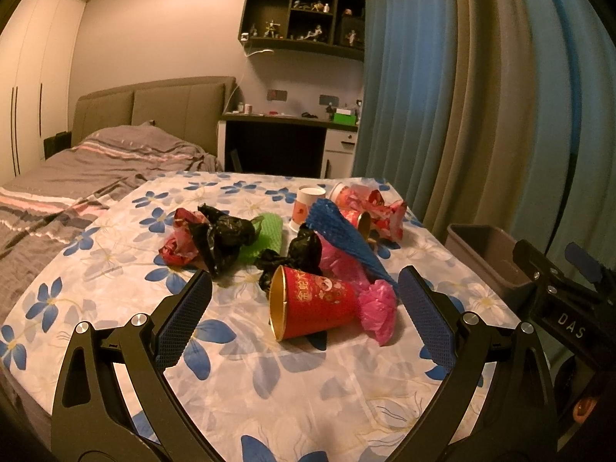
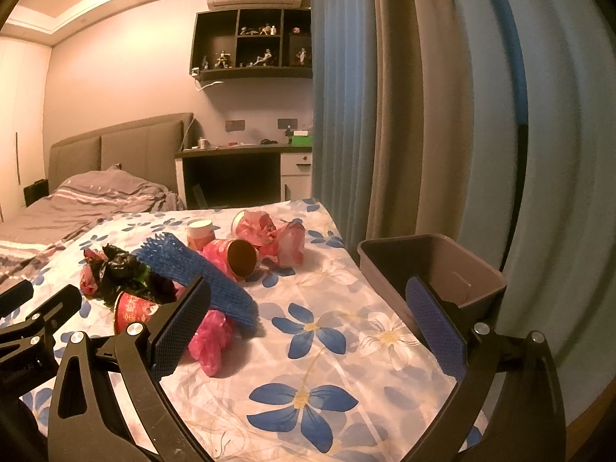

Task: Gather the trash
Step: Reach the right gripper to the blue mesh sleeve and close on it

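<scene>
My left claw [image 1: 304, 319] is spread wide and empty, and I hold it low over the surface [image 1: 269, 392] so that the red cup [image 1: 313, 308] lies framed between its two pads; the cup is on its side with its gold mouth turned toward me and to the left, which I judge makes it the easiest first pick. Against the cup's far end sits a pink bag [image 1: 379, 308], crumpled, and behind both a blue net [image 1: 346, 242] leans across the heap, with a black bag [image 1: 298, 258] just beside it. Further left are another black bag [image 1: 223, 235] over red wrapping and a green net [image 1: 265, 236]; at the back an upright white cup [image 1: 306, 204] stands near more tipped cups and red wrappers. My right claw [image 2: 308, 327] is likewise spread and carries nothing, and I hold it nearer the surface's right edge, because the bin [image 2: 435, 269] stands there, just off the edge by the curtain [image 2: 423, 115], its mouth open and, as far as I see, empty. So all the trash is on the flowered cloth and none is collected yet. Light, crushable things like these should need only a gentle squeeze; the loose bags may drag neighbours along.
</scene>
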`<control>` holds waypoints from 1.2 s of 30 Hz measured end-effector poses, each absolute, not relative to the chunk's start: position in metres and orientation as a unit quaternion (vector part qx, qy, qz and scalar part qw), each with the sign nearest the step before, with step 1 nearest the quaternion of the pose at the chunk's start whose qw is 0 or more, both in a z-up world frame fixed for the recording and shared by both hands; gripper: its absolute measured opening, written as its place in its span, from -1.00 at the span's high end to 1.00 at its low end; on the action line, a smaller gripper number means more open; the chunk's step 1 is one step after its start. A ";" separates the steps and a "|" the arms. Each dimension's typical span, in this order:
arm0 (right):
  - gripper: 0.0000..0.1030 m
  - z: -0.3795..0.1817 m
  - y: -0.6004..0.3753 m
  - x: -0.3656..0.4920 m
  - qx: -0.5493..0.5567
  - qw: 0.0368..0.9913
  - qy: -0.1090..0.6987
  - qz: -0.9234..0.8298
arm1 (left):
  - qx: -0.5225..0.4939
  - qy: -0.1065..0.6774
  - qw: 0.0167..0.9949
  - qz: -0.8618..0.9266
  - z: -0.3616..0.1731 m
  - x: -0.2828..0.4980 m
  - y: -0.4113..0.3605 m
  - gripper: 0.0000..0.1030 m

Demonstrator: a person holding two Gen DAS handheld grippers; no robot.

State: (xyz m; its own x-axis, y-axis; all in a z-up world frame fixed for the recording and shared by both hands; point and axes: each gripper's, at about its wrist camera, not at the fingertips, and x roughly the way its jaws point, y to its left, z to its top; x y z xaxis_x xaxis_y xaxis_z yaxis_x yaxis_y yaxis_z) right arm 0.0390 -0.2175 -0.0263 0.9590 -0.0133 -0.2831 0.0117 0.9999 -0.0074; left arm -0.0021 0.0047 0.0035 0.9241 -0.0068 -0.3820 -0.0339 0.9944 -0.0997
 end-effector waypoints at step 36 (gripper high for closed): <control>0.36 -0.089 -0.106 0.189 -0.101 0.940 0.270 0.183 | -0.111 0.190 0.971 0.096 -0.017 0.051 0.088 -0.80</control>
